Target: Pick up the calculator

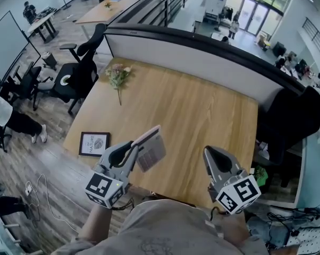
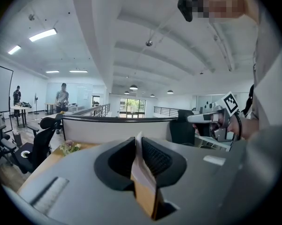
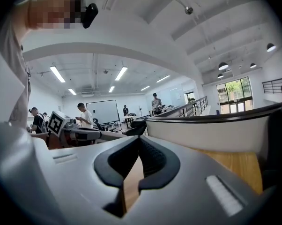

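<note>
Left gripper (image 1: 140,144): jaws pinching the grey calculator (image 1: 151,151) by its near edge. The device sits edge-on between the pads, tilted, held in the air above the near-left part of the wooden table (image 1: 202,105) and not touching it.

Right gripper (image 1: 209,154): jaws pressed together, nothing between them. It is raised over the table's near edge, well apart from the calculator.

On the table: a small bunch of flowers (image 1: 117,76) at the far left and a framed print (image 1: 94,143) at the near-left corner. A black office chair (image 1: 77,73) stands beside the table's left side.
</note>
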The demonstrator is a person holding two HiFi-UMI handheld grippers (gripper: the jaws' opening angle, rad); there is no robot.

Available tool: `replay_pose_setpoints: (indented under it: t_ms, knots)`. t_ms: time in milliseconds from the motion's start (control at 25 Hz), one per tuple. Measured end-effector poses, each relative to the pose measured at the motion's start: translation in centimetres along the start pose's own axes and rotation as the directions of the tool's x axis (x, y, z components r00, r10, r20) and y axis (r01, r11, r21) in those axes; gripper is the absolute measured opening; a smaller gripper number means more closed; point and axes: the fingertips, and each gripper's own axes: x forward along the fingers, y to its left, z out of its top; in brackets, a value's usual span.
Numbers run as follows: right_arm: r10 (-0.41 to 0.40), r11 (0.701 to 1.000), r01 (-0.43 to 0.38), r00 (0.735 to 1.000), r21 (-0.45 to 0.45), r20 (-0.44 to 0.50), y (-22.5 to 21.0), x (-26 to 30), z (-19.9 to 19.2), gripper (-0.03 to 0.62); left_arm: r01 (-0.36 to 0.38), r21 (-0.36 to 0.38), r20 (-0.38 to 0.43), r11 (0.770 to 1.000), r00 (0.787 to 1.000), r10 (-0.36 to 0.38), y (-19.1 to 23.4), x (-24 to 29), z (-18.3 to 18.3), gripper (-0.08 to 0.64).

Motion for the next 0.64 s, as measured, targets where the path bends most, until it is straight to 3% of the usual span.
replay_pose_setpoints:
  t_ms: [160,640]
  knots:
    - [-0.017,0.999,0.017,1.000,-0.039,0.006,0.50,0.12,-0.04,0.011,-0.006,0.009,0.016,1.000,1.000,0.005,0.01,-0.27,0.49,0.045]
    - [-0.033,0.999,0.034,0.999,-0.042,0.020,0.88,-0.60,-0.57,0.011,0.015,0.025,0.005,1.000,1.000,-0.016,-0.74,-0.51,0.50,0.046]
